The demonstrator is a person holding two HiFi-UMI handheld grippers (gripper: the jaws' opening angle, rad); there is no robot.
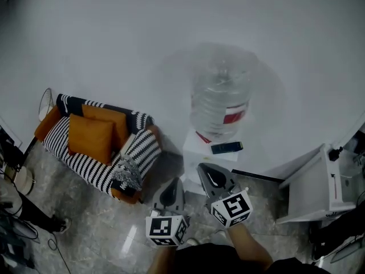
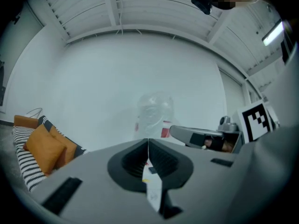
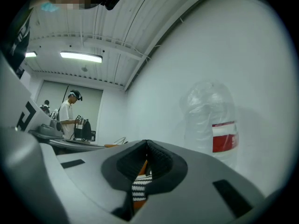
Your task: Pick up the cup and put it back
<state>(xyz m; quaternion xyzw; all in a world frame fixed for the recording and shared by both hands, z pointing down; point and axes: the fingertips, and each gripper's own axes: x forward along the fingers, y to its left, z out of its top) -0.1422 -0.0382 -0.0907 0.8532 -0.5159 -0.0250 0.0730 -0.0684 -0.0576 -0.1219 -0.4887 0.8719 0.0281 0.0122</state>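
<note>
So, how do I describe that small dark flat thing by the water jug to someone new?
Find the big clear water jug with the red label. It stands on a white stand, and on that stand's top, just in front of the jug's base, lies a dark flat device. It is the only dark item there: a slim rectangle, lying flat.

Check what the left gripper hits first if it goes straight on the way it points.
Most likely the big clear water bottle: it stands dead ahead of the shut left gripper in that gripper's own view, with nothing nearer in line. Depth is unclear; the white wall lies behind it.
</note>
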